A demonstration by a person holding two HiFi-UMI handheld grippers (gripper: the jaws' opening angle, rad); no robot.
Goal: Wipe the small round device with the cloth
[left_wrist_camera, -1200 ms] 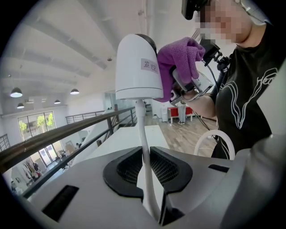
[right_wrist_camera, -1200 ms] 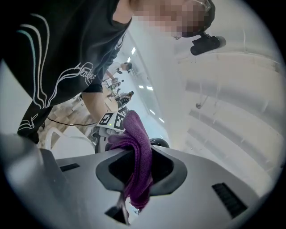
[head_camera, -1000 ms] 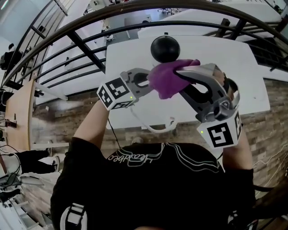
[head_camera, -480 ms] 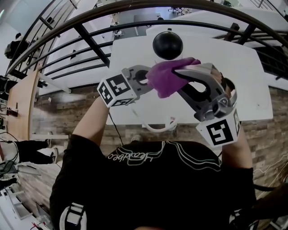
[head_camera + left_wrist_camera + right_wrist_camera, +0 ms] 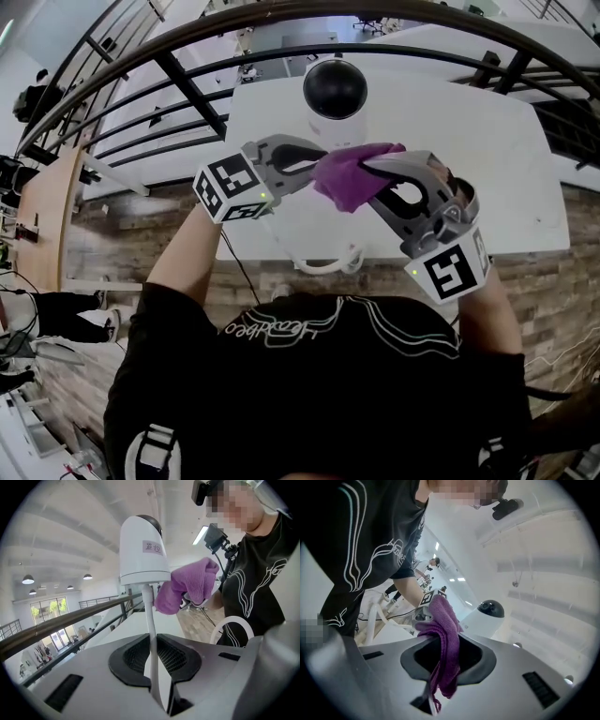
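Note:
The small round device (image 5: 335, 92) is a white camera with a black dome, raised over the white table (image 5: 487, 159). My left gripper (image 5: 314, 157) holds it by its white cable (image 5: 151, 620). The jaws are closing, with the cable pinched between the pads, and the device (image 5: 143, 550) stands above them. My right gripper (image 5: 370, 167) is shut on a purple cloth (image 5: 349, 175). The bunched cloth (image 5: 187, 590) sits just beside the device's base, right of it in the left gripper view. In the right gripper view the cloth (image 5: 443, 639) hangs from the jaws, with the device (image 5: 487, 613) behind it.
A black railing (image 5: 187, 84) curves round the table's far and left sides. A loop of white cable (image 5: 328, 265) hangs at the table's near edge, by the person's chest. Below lies a brick-patterned floor (image 5: 122, 234). People stand far off at the left.
The device has shifted a little left and tilted, so its white body now shows under the dome. Both grippers have dropped slightly, and the cloth sits lower, off the dome.

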